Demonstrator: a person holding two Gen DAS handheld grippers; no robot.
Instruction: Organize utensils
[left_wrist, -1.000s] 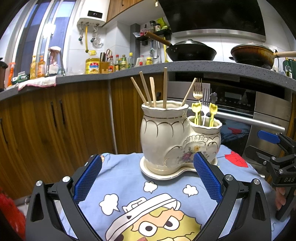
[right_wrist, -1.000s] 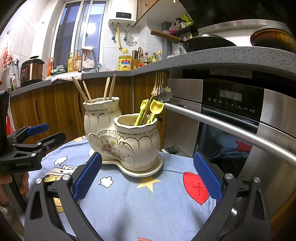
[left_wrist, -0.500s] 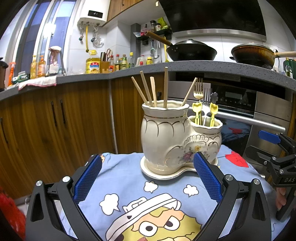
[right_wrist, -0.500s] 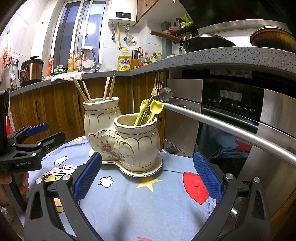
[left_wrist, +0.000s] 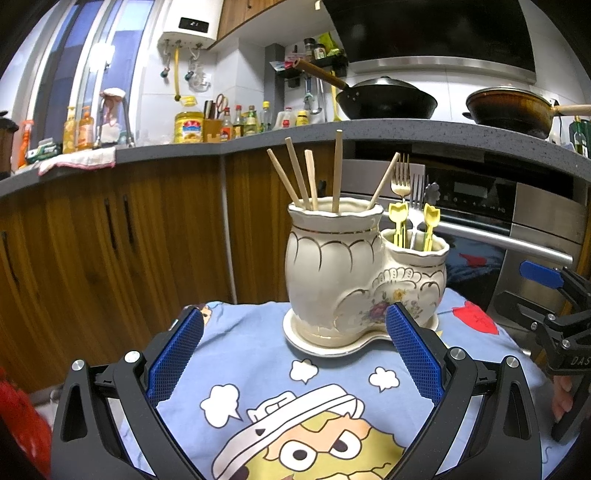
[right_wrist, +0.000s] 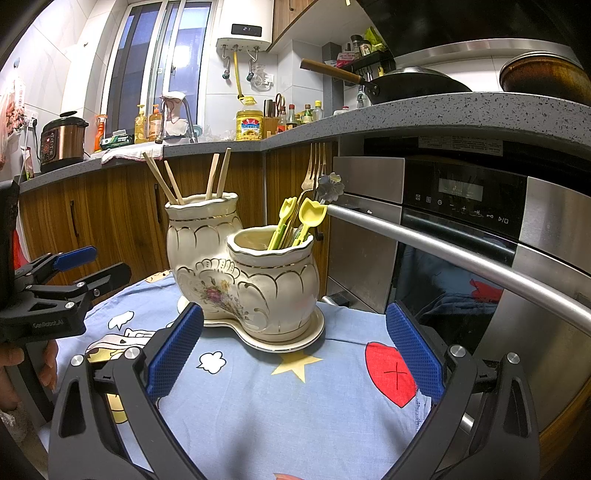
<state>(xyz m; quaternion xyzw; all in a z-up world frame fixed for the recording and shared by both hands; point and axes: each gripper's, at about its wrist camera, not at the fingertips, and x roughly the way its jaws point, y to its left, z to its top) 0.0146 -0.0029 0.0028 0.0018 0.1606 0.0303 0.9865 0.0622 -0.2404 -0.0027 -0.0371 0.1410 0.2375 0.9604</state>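
Note:
A cream two-pot ceramic holder (left_wrist: 343, 280) (right_wrist: 251, 280) stands on its saucer on the cartoon-print blue cloth. The taller pot carries several wooden chopsticks (left_wrist: 308, 181) (right_wrist: 218, 171). The lower pot carries yellow tulip-handled utensils (left_wrist: 430, 221) (right_wrist: 310, 216) and metal forks (left_wrist: 402, 177) (right_wrist: 317, 162). My left gripper (left_wrist: 293, 349) is open, empty, a short way before the holder. My right gripper (right_wrist: 293, 349) is open and empty too, facing the lower pot. Each gripper shows at the edge of the other's view, the right one (left_wrist: 532, 291) and the left one (right_wrist: 92, 264).
The blue cloth (left_wrist: 258, 376) covers a small table. A steel oven with a long bar handle (right_wrist: 461, 254) stands close behind on the right. Wooden cabinets (left_wrist: 110, 236) run behind under a grey counter with pans and bottles. A person's hand (right_wrist: 14, 369) holds the left gripper.

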